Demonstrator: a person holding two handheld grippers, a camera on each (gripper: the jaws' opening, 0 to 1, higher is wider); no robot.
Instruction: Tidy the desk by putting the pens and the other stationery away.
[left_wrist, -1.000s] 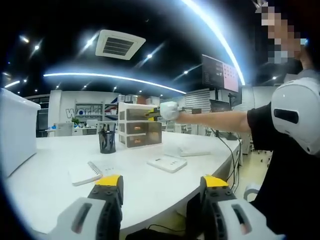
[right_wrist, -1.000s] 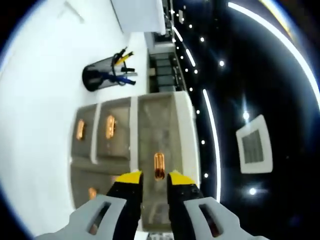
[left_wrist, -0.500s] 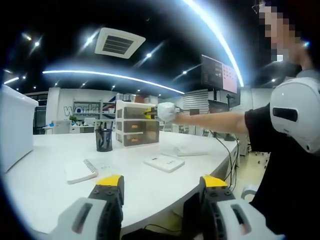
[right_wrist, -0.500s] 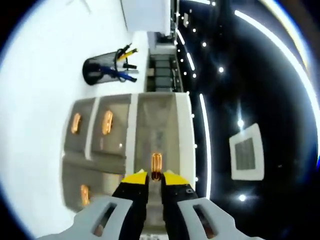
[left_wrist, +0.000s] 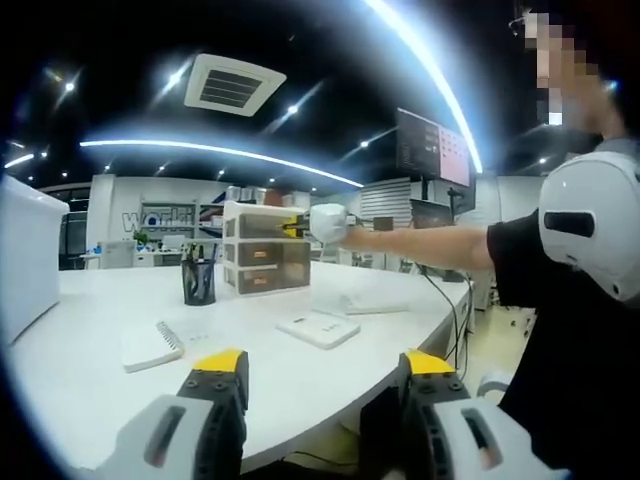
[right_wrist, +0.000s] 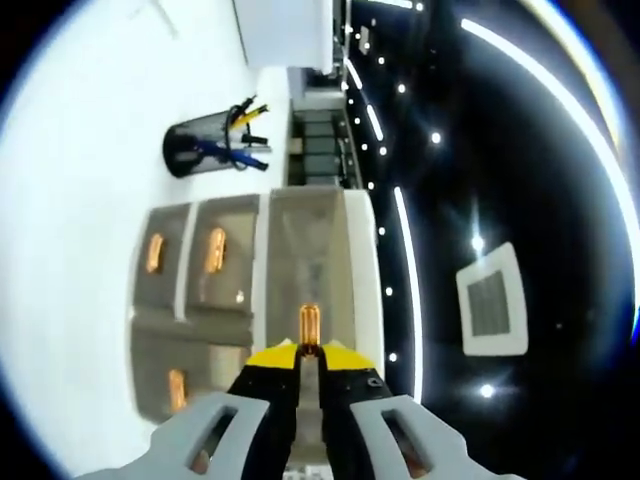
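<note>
A small white drawer unit (left_wrist: 262, 262) with three grey drawers and orange handles stands on the white desk (left_wrist: 90, 385). My right gripper (right_wrist: 308, 352) is shut on the top drawer's orange handle (right_wrist: 310, 322). That view is rolled on its side. It reaches the unit from the right in the left gripper view, right gripper (left_wrist: 312, 224). A black mesh pen holder (left_wrist: 198, 282) (right_wrist: 205, 150) with blue and yellow pens stands beside the unit. My left gripper (left_wrist: 324, 365) hangs open at the desk's near edge, holding nothing.
A spiral notebook (left_wrist: 152, 345) lies at the near left. A flat white box (left_wrist: 318, 328) and a white pad (left_wrist: 375, 298) lie to the right. A tall white box (left_wrist: 25, 255) (right_wrist: 280, 30) stands at the far left. A person's arm (left_wrist: 440, 243) stretches over the desk.
My right gripper's jaws have come together on the top drawer's orange handle. The left gripper view has shifted a little; its jaws stay open.
</note>
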